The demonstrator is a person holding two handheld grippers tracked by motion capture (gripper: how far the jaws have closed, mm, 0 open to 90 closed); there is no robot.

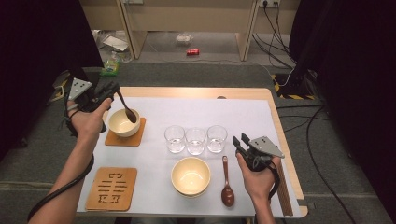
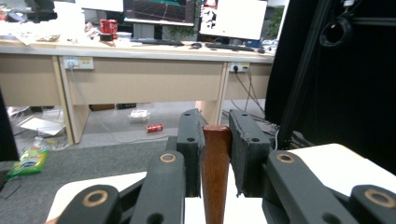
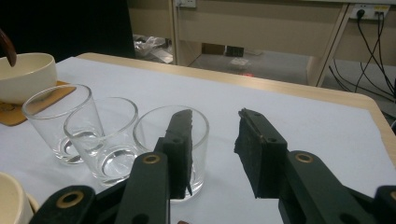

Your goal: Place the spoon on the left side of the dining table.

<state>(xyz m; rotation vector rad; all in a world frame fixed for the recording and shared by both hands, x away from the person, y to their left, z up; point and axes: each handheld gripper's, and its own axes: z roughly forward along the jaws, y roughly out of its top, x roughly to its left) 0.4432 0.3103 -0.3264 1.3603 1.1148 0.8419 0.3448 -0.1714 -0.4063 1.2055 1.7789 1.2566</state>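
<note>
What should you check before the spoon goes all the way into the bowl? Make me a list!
1. Spoon held tight: ok. The left gripper has its fingers shut on the brown handle.
2. Spoon over the right bowl: ok. Its scoop end sits at the far bowl.
3. Bowl steady: ok. It stands on the wooden coaster.
4. Anything in that bowl: cannot tell from here.
5. Right gripper out of the way: ok. It is open, holds nothing, and waits near the three glasses.
6. Second spoon and near bowl: ok, lying untouched on the table.
</note>
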